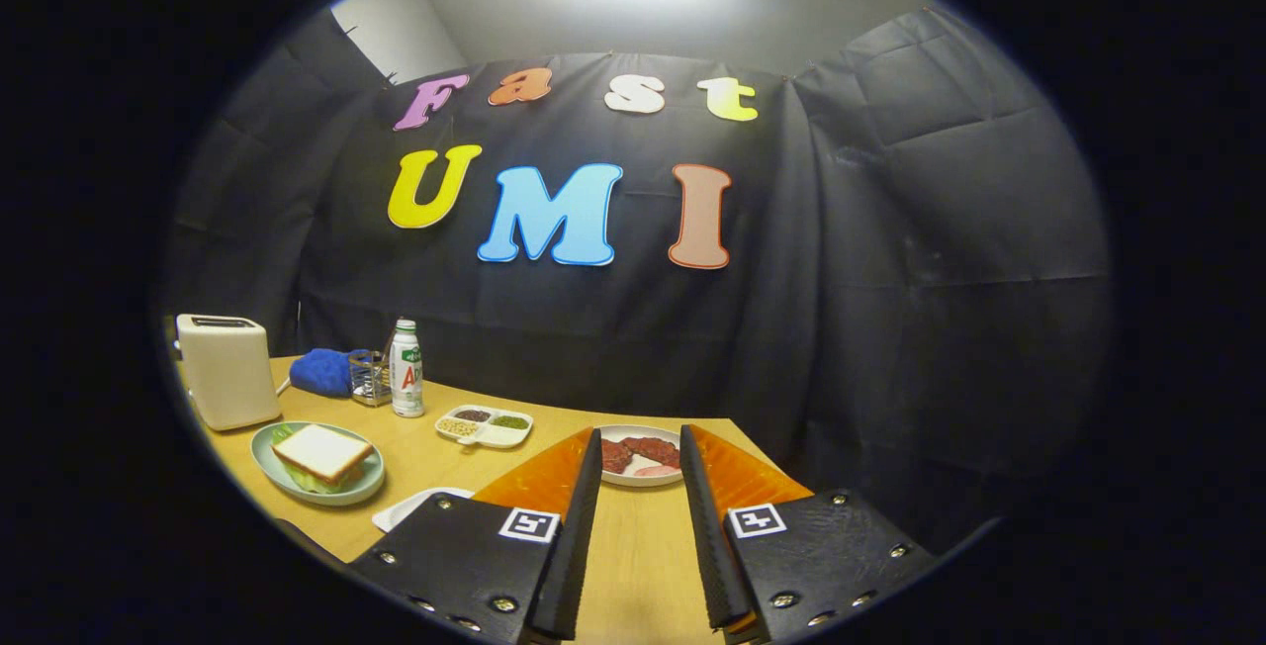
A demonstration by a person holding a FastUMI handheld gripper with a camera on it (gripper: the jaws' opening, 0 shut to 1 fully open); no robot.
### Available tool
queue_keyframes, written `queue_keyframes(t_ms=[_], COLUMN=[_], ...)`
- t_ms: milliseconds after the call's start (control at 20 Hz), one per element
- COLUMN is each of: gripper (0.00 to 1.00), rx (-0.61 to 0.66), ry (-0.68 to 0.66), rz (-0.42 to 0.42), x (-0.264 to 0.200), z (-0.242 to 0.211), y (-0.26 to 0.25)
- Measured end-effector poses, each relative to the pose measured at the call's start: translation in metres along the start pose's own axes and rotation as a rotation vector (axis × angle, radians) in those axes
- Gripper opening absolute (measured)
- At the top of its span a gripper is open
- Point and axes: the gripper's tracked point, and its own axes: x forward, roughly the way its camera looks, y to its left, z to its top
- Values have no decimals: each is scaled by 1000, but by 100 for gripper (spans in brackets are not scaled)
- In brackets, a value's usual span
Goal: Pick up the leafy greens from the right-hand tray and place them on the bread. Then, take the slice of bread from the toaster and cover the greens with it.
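The gripper (638, 447) is hovering above the wooden surface (643, 546) with its fingers (579, 526) standing apart and gripping nothing, and a white plate of red meat (641, 455) is lying just beyond their tips. Well to the left of that plate, the slice of bread (323, 452) is sitting on top of the leafy greens (297, 472) on a pale green plate (366, 482), with the white toaster (227, 370) standing just behind it. A sectioned white tray (487, 425), a bottle (406, 368) and a blue cloth (321, 372) are resting between the toaster and the meat plate.
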Motion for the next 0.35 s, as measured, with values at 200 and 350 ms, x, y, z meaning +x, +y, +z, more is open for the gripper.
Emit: queue_keyframes(t_ms=[200, 350], gripper=[47, 45], rx=[-31, 18], ry=[-27, -44], rz=[-34, -46], x=[4, 12], z=[-9, -20], y=[-59, -102])
